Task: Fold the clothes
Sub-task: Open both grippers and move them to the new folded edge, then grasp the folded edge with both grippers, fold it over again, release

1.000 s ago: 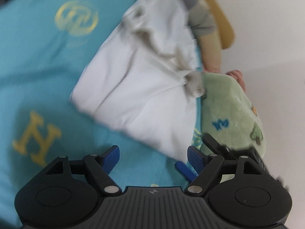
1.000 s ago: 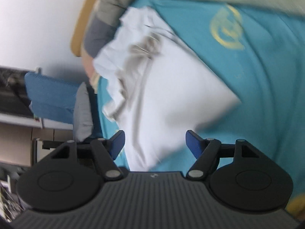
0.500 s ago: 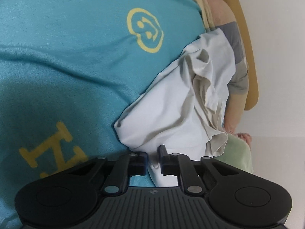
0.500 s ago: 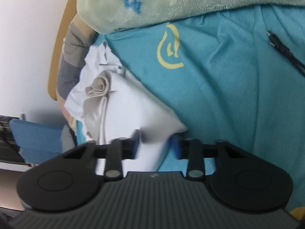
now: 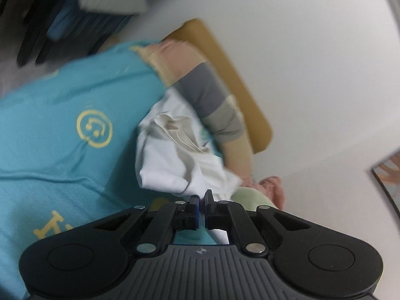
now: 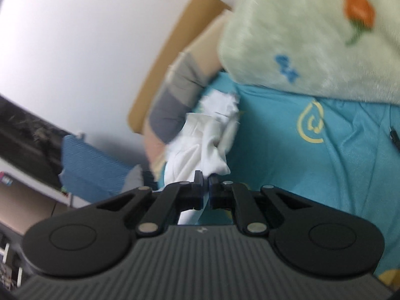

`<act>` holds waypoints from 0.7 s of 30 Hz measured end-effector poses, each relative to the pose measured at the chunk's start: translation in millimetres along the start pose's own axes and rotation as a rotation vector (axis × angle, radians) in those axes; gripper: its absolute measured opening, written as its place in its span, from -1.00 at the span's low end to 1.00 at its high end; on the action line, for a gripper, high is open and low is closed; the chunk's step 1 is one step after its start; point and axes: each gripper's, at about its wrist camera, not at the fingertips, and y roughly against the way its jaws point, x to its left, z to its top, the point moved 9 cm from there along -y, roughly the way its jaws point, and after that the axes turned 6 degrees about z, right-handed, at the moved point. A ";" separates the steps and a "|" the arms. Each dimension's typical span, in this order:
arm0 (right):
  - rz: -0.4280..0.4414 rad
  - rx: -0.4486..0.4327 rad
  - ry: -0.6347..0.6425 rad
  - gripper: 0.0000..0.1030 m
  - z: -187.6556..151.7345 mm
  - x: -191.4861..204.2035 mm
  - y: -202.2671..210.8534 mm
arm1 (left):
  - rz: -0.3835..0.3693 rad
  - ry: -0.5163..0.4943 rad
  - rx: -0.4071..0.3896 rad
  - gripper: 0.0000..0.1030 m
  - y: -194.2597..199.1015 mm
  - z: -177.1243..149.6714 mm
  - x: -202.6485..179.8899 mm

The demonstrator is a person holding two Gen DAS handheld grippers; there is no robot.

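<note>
White garment (image 5: pixel 172 172) bunched on teal sheet (image 5: pixel 62 115), near striped pillow (image 5: pixel 215 110). Left gripper (image 5: pixel 202 197) pinched tight on its near edge; right gripper (image 6: pixel 205 178) likewise clamps a corner. Green blanket (image 6: pixel 312 37) far right.

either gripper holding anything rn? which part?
Both. Left gripper and right gripper each have jaws shut on an edge of the white garment, which bunches away between them.

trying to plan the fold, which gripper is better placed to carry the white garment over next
Neither clearly: the left gripper and the right gripper are each shut on an edge of the crumpled white cloth garment, lifted off the teal bedsheet with yellow prints. Probably both move together.
</note>
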 end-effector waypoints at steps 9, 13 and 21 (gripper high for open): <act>0.012 -0.005 0.099 -0.86 -69.5 16.5 117.2 | -0.020 0.025 0.017 -0.93 117.5 -61.5 36.1; -0.021 -0.023 0.092 -0.86 -85.3 10.7 138.0 | -0.037 0.073 0.054 -0.93 132.2 -64.2 44.3; -0.038 -0.045 0.108 -0.86 -30.0 44.1 70.2 | 0.035 -0.019 0.031 -0.93 52.4 7.8 -14.6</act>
